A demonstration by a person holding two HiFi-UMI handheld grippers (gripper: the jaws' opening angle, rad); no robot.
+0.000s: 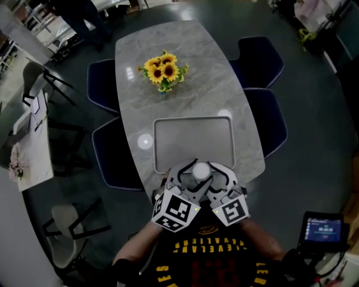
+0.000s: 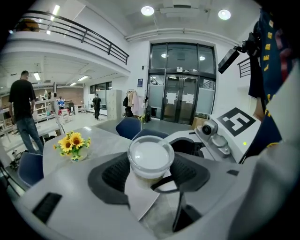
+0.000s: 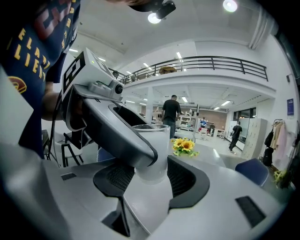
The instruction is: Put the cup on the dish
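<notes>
A small translucent cup (image 1: 200, 169) with a white inside is held just above the near edge of the grey marble table (image 1: 185, 101). The grey rectangular dish (image 1: 190, 140) lies bare just beyond it. My left gripper (image 1: 193, 175) and right gripper (image 1: 208, 174) meet at the cup from the two sides. In the left gripper view the cup (image 2: 150, 157) sits between the black pads of the left gripper (image 2: 151, 176). In the right gripper view the cup (image 3: 157, 145) stands upright in the right gripper (image 3: 151, 177), and a left finger (image 3: 117, 131) crosses in front of it.
A vase of sunflowers (image 1: 164, 71) stands past the dish, mid-table. Dark blue chairs (image 1: 263, 59) (image 1: 115, 157) ring the table. A person (image 1: 84, 17) stands beyond the far end. A tablet (image 1: 322, 230) sits at my lower right.
</notes>
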